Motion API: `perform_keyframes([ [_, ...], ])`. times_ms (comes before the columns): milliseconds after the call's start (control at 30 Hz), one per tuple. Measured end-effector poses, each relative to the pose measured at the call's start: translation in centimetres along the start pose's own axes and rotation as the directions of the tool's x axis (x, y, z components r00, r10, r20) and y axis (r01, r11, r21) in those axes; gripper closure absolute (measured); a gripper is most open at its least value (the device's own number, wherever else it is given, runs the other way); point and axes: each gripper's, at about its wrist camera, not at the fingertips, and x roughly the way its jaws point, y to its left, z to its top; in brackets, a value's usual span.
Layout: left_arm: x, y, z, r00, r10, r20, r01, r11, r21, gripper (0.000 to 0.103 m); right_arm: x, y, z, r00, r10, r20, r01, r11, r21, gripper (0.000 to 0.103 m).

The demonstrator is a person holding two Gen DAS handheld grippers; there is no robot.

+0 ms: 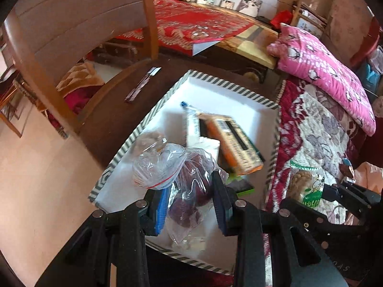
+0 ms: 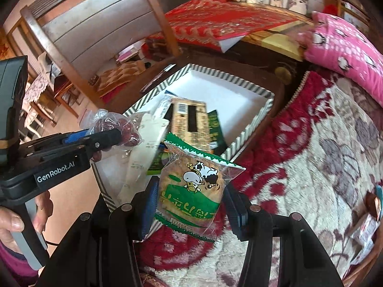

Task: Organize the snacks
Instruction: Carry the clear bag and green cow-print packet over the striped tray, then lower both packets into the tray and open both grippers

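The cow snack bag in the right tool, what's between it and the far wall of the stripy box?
In the right wrist view, a tan barcode packet and a dark green packet lie between the cow snack bag and the box's far wall.

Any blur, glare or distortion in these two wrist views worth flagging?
Left wrist view: the snack packets in the striped box are motion-smeared, and the chair bends with fisheye. Right wrist view: the cow-print packet is sharp, with glare on the white box floor.

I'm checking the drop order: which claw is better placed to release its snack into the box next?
Left: the left claw already holds its bag of dates over the box; the cake packet sits over the blanket.
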Motion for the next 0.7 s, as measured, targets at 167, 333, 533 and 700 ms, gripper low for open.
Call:
perform_keyframes([
  [167, 0.7, 1.4, -0.3, 1.0, 0.018, -0.018, -0.019, 1.0, -0.024, 0.071, 1.8, 1.5, 0.9, 0.998, 0.049, -0.038, -0.05, 0.998, -0.026, 0.048],
  [333, 1.4, 2.3, -0.5, 0.999, 0.029, -0.031, -0.03, 0.999, -0.04, 0.071, 3.6, 3.3, 1.1, 0.992, 0.095, -0.084, -0.1, 0.993, -0.059, 0.048],
  [533, 2.4, 2.8, -0.6, 0.998, 0.023, -0.057, -0.025, 0.999, -0.046, 0.071, 6.5, 3.7, 1.3, 0.987, 0.081, -0.137, -0.092, 0.993, -0.07, 0.048],
  [700, 3.0, 2.6, -0.5, 0.998, 0.012, -0.068, -0.015, 0.999, -0.048, 0.071, 8.1, 2.1, 2.8, 0.99, 0.036, -0.139, -0.043, 0.998, -0.048, 0.048],
])
